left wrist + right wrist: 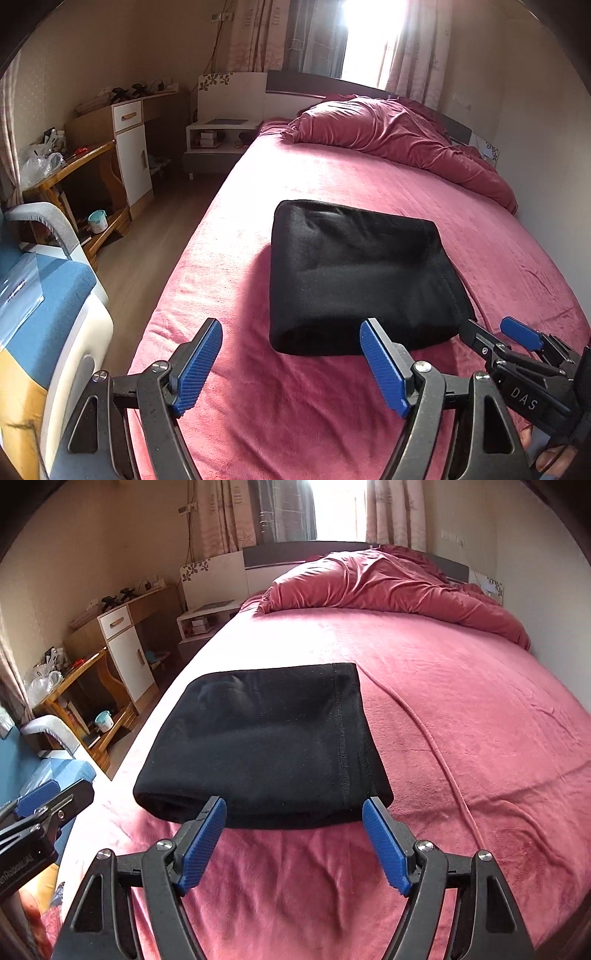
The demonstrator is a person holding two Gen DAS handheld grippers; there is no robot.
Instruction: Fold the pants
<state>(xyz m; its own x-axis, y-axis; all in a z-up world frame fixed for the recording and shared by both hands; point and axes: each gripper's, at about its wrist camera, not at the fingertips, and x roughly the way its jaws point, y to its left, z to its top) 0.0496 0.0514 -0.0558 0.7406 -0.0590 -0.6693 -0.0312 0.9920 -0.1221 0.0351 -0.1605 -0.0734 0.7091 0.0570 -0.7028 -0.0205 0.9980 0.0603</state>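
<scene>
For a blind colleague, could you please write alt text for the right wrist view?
Black pants, folded into a compact rectangle, lie on a pink bed. The open right gripper hovers at their near edge, holding nothing. The left gripper shows at the left edge.

bed pink cover | window bright, curtained | desk left | floor wood
</scene>
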